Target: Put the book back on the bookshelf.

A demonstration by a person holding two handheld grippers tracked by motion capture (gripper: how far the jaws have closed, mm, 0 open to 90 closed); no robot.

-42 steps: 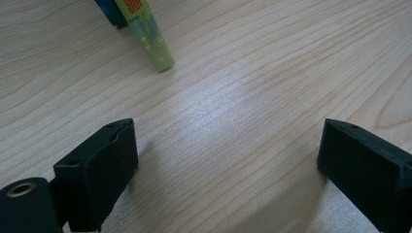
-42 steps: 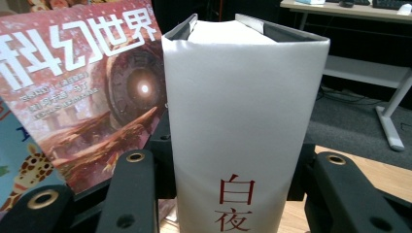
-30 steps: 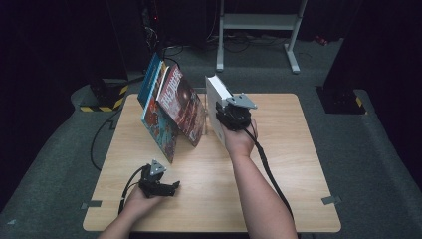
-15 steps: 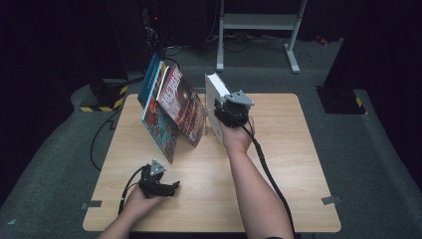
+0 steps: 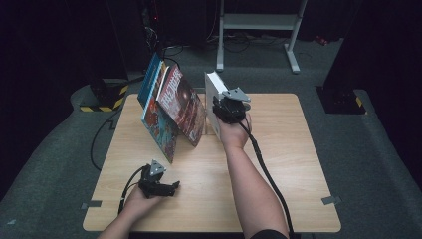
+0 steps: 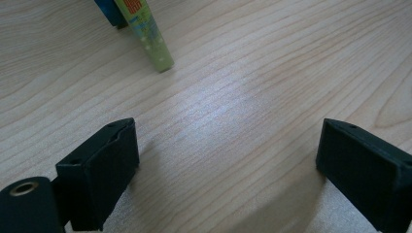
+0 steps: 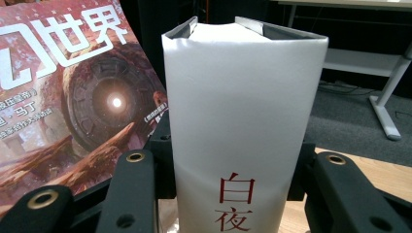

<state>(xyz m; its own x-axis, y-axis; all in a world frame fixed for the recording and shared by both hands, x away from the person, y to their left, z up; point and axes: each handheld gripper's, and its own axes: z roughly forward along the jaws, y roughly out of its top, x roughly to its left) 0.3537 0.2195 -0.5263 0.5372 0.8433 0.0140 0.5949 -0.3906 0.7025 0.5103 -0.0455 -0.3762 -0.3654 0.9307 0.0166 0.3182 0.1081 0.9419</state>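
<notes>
A thick white book with red characters on its spine stands upright at the far middle of the wooden table. My right gripper is shut on it, one jaw on each cover. Left of it several books lean to the left; the nearest one has a dark red cover. My left gripper rests open near the front left of the table, with bare wood between its jaws. The bottom corners of a green book and a blue one show ahead of it.
Cables trail from both grippers across the table and off its edges. A white metal frame stands on the grey carpet behind the table. A dark box sits on the floor at the right.
</notes>
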